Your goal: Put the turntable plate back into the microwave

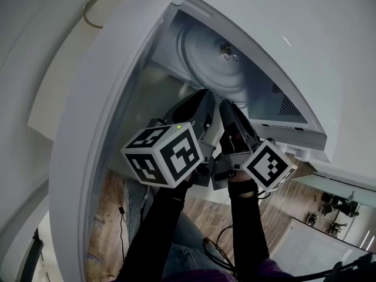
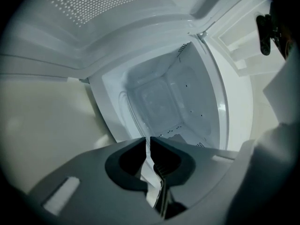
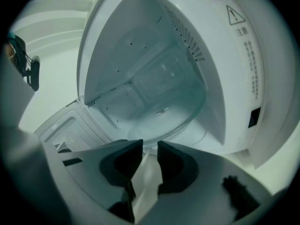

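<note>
l gripper (image 2: pixel 147 140), r gripper (image 3: pixel 150 144), plate (image 1: pixel 214 63), microwave (image 1: pixel 276 107), wood floor (image 1: pixel 111 216)

- Left gripper (image 1: pixel 201 98): dark grey moulded body, black jaws; white cube (image 1: pixel 163 154) with black square markers, small green LED (image 1: pixel 178 126) at its top edge.
- Right gripper (image 1: pixel 228 109): same build, own marker cube (image 1: pixel 269 165).
- Long black sleeves (image 1: pixel 154 228) on both arms.
- Thin black cable (image 1: pixel 216 248) looping by the right sleeve.
- Blue jeans (image 1: pixel 183 239).
</note>
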Demonstrator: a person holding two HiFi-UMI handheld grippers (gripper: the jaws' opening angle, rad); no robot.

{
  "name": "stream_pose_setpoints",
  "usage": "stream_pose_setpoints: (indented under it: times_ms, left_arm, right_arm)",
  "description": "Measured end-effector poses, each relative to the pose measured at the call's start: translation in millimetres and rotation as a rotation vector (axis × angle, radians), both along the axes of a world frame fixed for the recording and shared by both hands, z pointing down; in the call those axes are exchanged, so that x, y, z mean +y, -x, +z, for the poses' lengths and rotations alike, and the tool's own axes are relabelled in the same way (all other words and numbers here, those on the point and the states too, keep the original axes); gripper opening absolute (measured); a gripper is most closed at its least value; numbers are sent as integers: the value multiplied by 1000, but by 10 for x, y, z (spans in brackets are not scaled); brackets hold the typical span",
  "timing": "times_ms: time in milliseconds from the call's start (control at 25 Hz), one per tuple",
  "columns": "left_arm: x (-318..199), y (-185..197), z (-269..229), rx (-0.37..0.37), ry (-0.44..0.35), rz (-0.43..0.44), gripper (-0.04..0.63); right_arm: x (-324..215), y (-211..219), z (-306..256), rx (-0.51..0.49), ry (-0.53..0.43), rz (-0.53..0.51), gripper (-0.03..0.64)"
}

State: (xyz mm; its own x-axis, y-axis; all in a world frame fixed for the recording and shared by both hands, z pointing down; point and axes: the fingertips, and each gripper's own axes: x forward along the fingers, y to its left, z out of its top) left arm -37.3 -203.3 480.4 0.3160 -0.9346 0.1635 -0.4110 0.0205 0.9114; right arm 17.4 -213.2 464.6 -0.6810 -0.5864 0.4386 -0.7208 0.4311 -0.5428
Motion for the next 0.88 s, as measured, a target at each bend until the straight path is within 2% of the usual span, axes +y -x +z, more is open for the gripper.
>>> stream_pose_setpoints:
  times_ms: [400,520,880]
  left_arm:
    - [-50,25,16,-17,9,-10,29]
    - [-83,24,-5,-35,4,-11,6]
    - [-133,49,34,-74,19,-19,6]
  right_arm:
    - [-49,-8,63,9,22,12,106]
    - [-74,6,75,20,20,7,106]
    - [-105,5,158,45,40,4,103]
